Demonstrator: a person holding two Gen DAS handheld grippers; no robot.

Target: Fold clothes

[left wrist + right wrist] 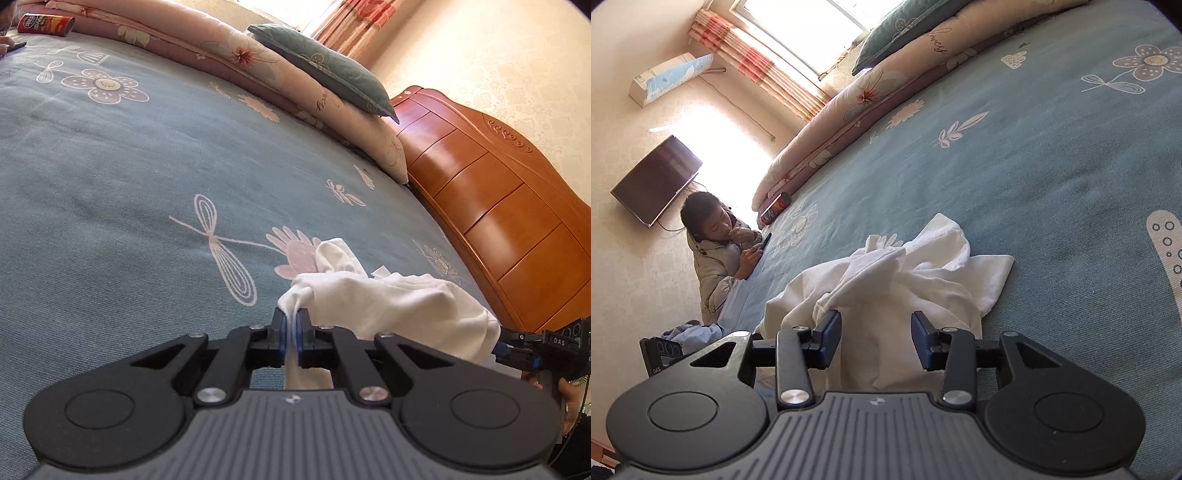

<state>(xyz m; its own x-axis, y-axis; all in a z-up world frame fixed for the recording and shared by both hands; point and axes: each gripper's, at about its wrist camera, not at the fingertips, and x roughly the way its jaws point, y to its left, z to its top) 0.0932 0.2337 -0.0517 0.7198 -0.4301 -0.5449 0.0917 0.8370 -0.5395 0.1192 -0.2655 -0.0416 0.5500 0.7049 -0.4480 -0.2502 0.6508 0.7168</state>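
A crumpled white garment (399, 299) lies on the blue flowered bedspread (110, 177) near the bed's edge. My left gripper (291, 325) is shut on a bunched edge of the garment, with cloth running back between the blue pads. In the right wrist view the same garment (908, 269) lies in a heap in front of my right gripper (875, 328), which is open with its fingers either side of the cloth and nothing pinched. The right gripper also shows at the right edge of the left wrist view (532, 347).
A rolled pink quilt (236, 55) and a teal pillow (325, 70) lie along the far side. A wooden headboard (498, 206) stands at the right. A red can (46, 24) lies on the bed. A seated person (716, 251) leans on the bed with a phone.
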